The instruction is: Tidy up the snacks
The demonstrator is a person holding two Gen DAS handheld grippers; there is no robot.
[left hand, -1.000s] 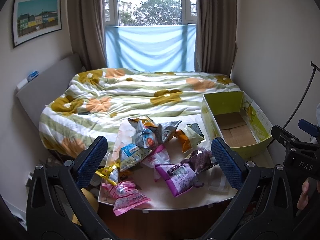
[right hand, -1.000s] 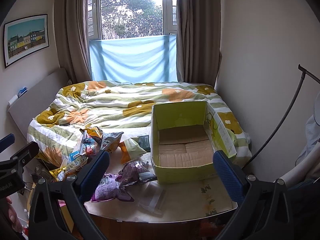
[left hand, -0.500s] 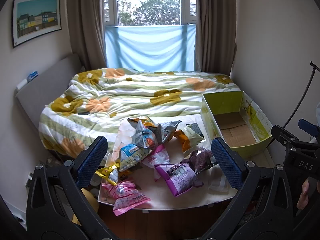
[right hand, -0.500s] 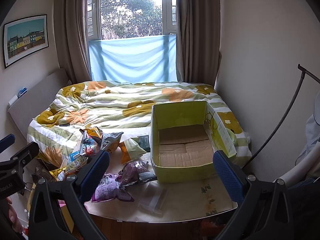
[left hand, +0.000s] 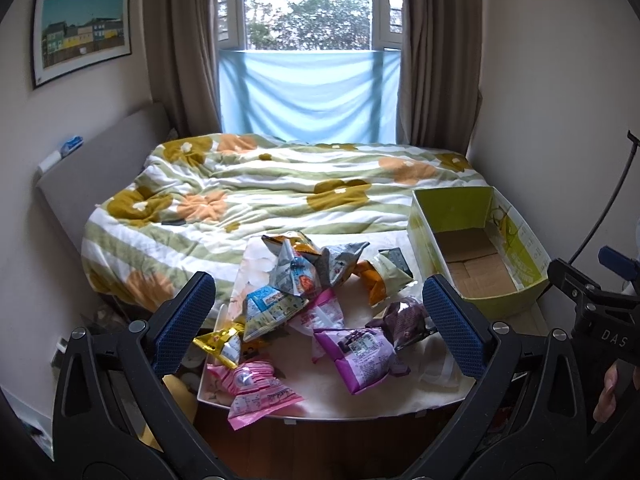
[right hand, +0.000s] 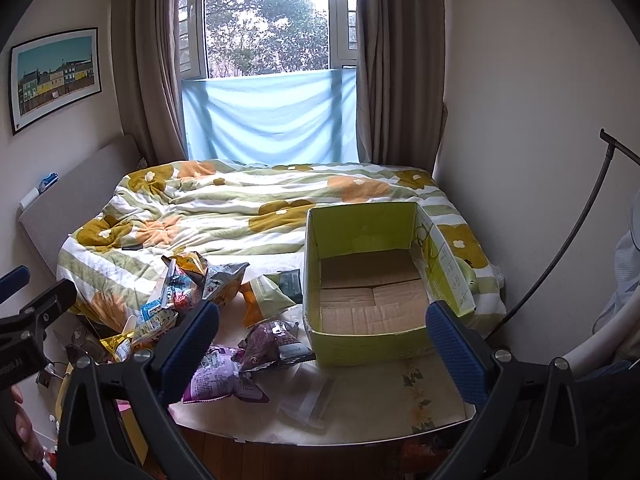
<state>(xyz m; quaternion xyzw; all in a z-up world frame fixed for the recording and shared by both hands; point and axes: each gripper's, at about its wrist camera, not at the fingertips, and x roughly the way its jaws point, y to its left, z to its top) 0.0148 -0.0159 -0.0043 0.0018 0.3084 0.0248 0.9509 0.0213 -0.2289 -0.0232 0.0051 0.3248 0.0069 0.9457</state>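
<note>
Several snack bags lie heaped on a white board (left hand: 380,396) at the foot of the bed: a purple bag (left hand: 360,354), a pink bag (left hand: 260,394), a blue-grey bag (left hand: 294,272) and an orange-green bag (left hand: 380,280). An empty yellow-green cardboard box (left hand: 476,252) stands right of them, also seen in the right wrist view as the box (right hand: 372,280). My left gripper (left hand: 320,328) hangs open above and short of the pile. My right gripper (right hand: 324,348) is open too, held before the box and the purple bag (right hand: 216,376). Neither holds anything.
A flowered green and white quilt (left hand: 280,192) covers the bed behind the board. A clear plastic bag (right hand: 308,400) lies on the board near its front edge. Walls close in on both sides; a dark curved pole (right hand: 568,248) leans at the right. Wooden floor shows below.
</note>
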